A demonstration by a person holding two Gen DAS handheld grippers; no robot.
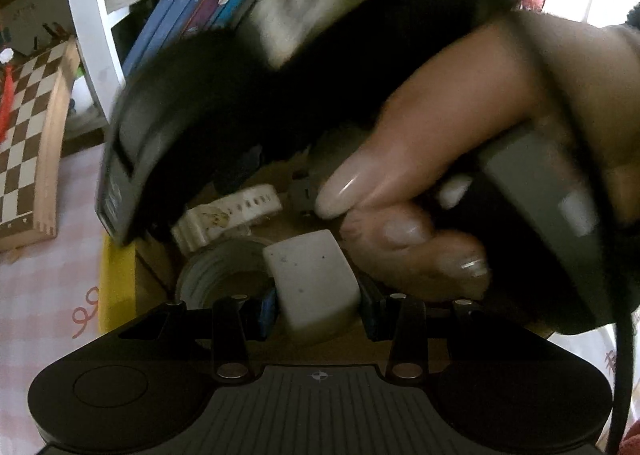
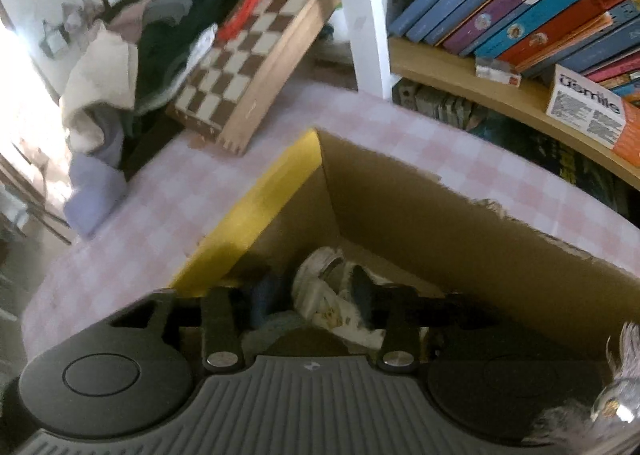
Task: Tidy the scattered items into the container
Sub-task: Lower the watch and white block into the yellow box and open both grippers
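Note:
My left gripper (image 1: 318, 297) is shut on a white block (image 1: 316, 271), held between its blue pads above the open cardboard box (image 2: 440, 215) with a yellow flap (image 2: 256, 207). Inside the box lie a white wristwatch (image 1: 228, 211) and a roll of tape (image 1: 212, 275). My right gripper (image 2: 316, 303) hangs over the same box, pointing steeply down. The watch (image 2: 324, 307) lies between its fingers, and a gap shows at the left pad, so the jaws are open. A person's hand (image 1: 440, 175) grips the right gripper's handle and hides much of the box.
The box stands on a pink checked tablecloth (image 2: 160, 207). A wooden chessboard (image 2: 256, 55) lies behind it, beside a heap of clothes (image 2: 132, 55). A white post (image 2: 364, 15) and a bookshelf full of books (image 2: 520, 7) rise at the back.

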